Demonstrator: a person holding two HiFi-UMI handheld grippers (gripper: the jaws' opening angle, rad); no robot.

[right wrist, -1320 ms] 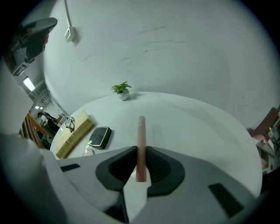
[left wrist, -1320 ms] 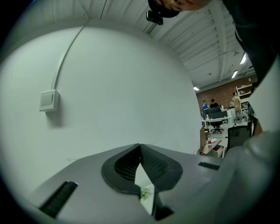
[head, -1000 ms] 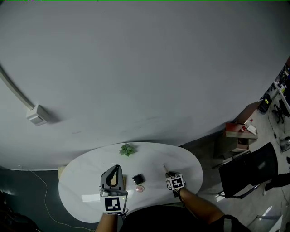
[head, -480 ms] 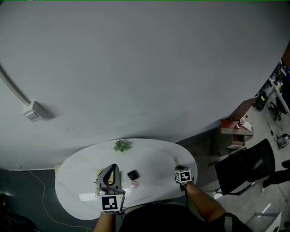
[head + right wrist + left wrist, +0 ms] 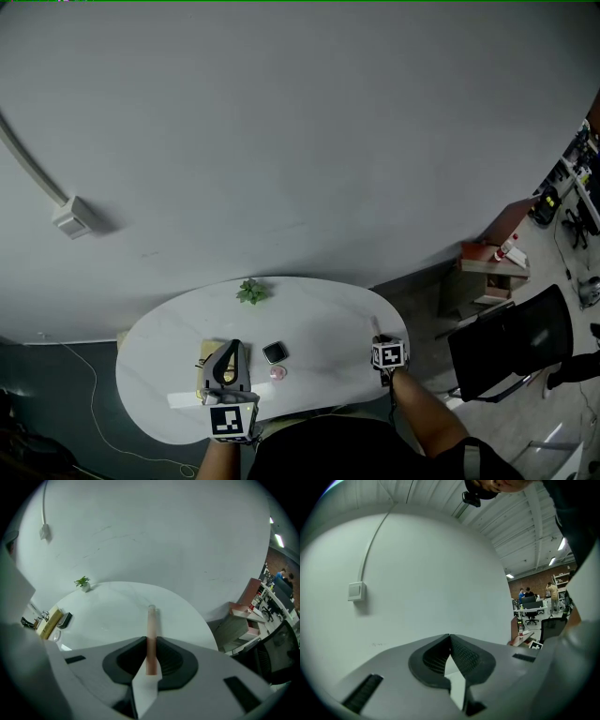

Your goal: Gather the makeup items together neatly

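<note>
Presently: right tongs clenched on slim pink tube, near right edge of surface | left tongs clenched, empty | advise: carry tube to black compact, lay alongside, release gently.

White oval table, plain grey wall

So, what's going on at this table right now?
A person works at a white oval table with a gripper in each hand. The right gripper has its jaws closed on a slim pink tube at the table's right end. The left gripper is shut and empty, beside a black compact and a small pink item. A little plant stands at the far edge.
</note>
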